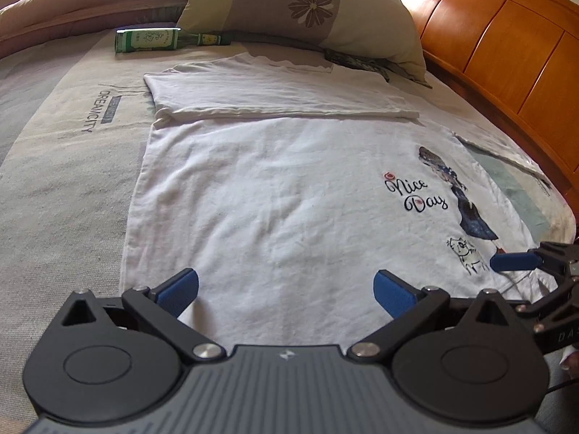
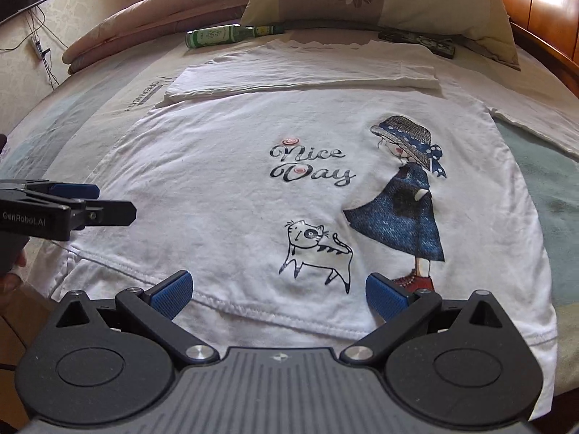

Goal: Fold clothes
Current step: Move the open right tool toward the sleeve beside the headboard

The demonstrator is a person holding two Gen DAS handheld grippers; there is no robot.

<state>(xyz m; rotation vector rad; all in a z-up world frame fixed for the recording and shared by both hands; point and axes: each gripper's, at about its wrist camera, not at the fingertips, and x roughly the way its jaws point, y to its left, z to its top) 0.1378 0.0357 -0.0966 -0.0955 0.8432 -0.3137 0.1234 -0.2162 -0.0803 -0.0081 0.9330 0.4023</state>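
Both grippers, left (image 1: 286, 291) and right (image 2: 278, 291), gape wide and empty over the white T-shirt's (image 2: 224, 188) near hem.

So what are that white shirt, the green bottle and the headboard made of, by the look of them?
The white shirt looks like soft cotton knit: matte, finely creased, with a stitched hem. The green bottle seems to be glass, glossy and see-through green with a paper label, though plastic is possible. The headboard looks like varnished wood: orange-brown panels with a shine.
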